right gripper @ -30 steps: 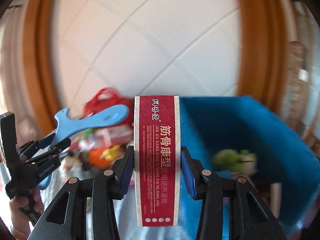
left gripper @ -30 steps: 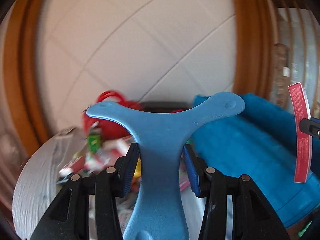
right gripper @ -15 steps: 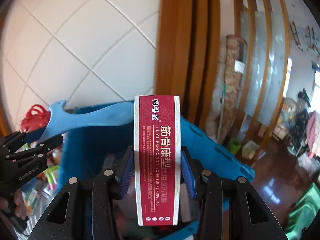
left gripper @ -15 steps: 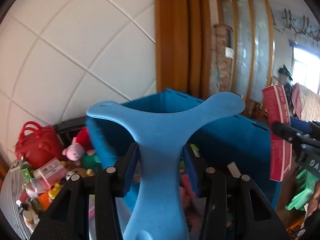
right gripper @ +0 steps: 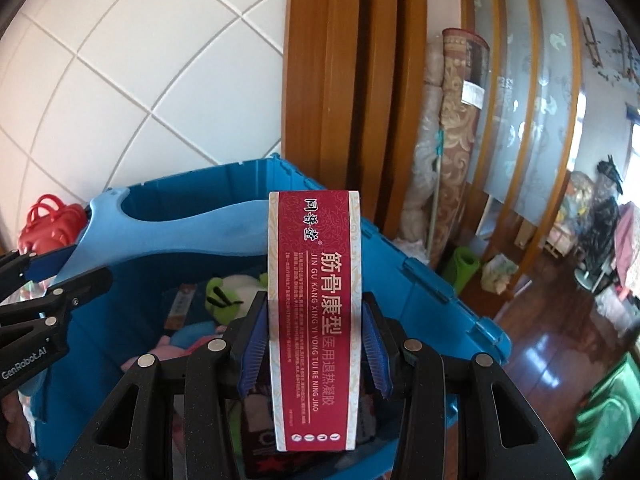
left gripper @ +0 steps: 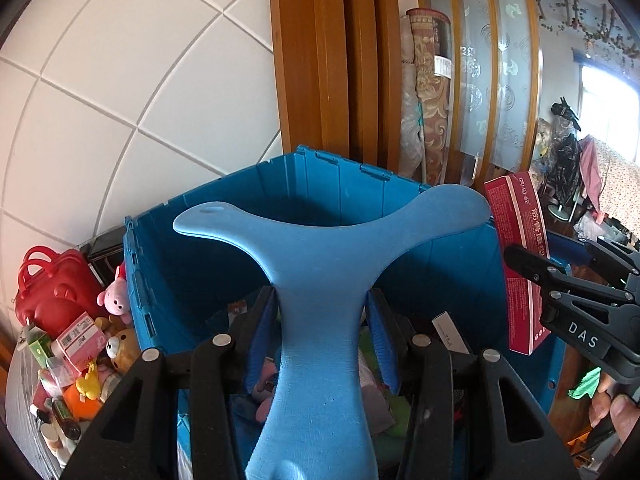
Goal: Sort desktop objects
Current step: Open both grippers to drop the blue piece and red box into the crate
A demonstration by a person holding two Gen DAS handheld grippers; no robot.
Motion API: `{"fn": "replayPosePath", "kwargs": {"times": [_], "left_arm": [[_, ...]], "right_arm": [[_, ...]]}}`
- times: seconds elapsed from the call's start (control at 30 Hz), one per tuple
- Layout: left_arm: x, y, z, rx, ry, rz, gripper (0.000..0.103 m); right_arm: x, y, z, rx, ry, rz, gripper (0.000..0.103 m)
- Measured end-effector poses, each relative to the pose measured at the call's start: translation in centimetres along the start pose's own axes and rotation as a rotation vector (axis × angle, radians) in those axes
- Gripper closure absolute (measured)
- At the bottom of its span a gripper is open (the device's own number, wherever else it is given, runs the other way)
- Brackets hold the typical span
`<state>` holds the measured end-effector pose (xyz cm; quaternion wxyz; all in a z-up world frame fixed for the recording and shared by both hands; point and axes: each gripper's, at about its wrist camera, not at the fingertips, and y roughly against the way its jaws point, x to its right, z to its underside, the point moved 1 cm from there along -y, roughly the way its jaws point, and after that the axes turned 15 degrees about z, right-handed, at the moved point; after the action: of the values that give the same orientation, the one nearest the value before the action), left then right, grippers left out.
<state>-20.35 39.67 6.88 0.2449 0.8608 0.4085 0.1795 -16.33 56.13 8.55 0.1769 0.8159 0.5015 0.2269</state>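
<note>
Left wrist view now looks down into the blue storage crate, where a second ago it showed mostly wall, so both loads look ready to drop. Left gripper pinches the blue whale-tail holder; right gripper clamps the red medicine box; both tilt downward above the crate.

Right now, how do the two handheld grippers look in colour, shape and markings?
Both are matte black plastic with triangular cut-outs, silver rivets and blue ribbed pads. The left gripper is marked "GenRobot.AI", the right gripper "DAS", both in white letters. No sleeve or cable shows.
</note>
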Motion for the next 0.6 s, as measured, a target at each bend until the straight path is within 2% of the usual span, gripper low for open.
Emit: {"fn": "replayPosePath", "kwargs": {"times": [0.27,0.33,0.37,0.4,0.43,0.47,0.6], "left_arm": [[-0.3,-0.5,0.1,-0.019,0.015,-0.026,0.057],[-0.4,-0.6,0.1,-0.026,0.018,-0.035,0.052],[-0.4,-0.6,0.1,-0.027,0.018,-0.039,0.047],[-0.5,-0.6,0.2,-0.026,0.017,-0.045,0.036],[-0.5,-0.6,0.2,-0.021,0.014,-0.054,0.028],[-0.4,-0.5,0.2,-0.015,0.011,-0.059,0.026],[-0.5,-0.2,0.4,-0.01,0.01,-0.064,0.023]], "right_arm": [[-0.2,-1.8,0.1,-0.023,0.028,-0.005,0.059],[-0.3,-1.9,0.1,-0.021,0.029,-0.004,0.058],[-0.3,-1.9,0.1,-0.018,0.028,-0.002,0.052],[-0.3,-1.9,0.0,-0.014,0.027,0.0,0.045],[-0.3,-1.8,0.0,-0.011,0.024,0.001,0.03],[-0.3,-1.6,-0.1,-0.006,0.024,0.006,0.019],[-0.4,-0.9,0.0,0.018,0.031,0.026,0.004]]}}
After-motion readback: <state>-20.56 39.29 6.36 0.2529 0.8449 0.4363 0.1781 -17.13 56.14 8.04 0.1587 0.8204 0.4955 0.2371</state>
